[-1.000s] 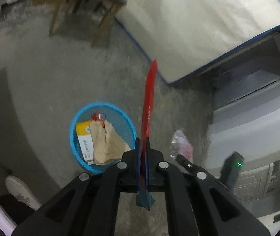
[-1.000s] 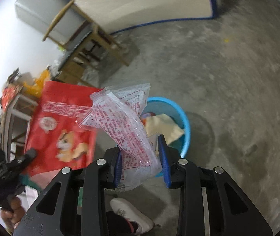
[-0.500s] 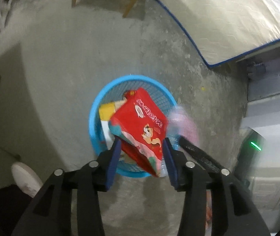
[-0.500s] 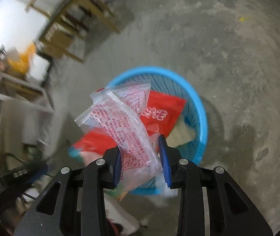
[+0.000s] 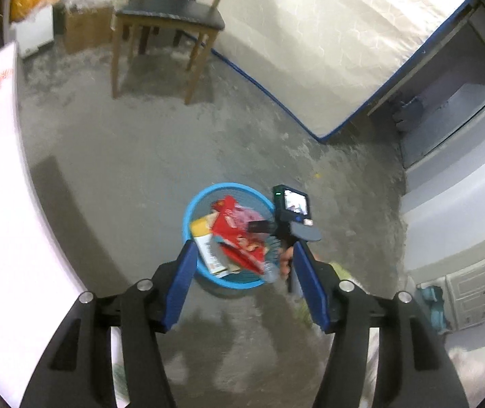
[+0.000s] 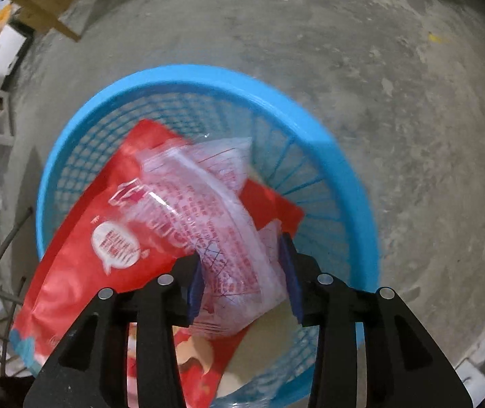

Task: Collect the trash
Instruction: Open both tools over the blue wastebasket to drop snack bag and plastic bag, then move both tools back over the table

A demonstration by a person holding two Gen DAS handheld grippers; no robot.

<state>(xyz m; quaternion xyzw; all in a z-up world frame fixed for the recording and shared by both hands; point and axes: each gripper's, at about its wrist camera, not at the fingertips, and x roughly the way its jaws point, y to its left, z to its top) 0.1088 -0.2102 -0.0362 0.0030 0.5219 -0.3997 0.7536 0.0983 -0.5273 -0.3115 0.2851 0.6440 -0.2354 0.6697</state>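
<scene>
A blue mesh basket point(image 6: 327, 149) stands on a concrete floor point(image 5: 133, 156). The left tongs point(image 5: 244, 280), jaws just widened and empty, hang above it; a red snack bag point(image 6: 82, 238) lies inside. The right tongs point(image 6: 244, 280), pointing down into the basket and opening, bracket a clear printed wrapper point(image 6: 218, 210), apparently no longer squeezed, though blur obscures contact.

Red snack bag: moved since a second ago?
Yes. The red snack bag left the left gripper, whose jaws have just been opening and are empty, and lies in the blue basket.
</scene>
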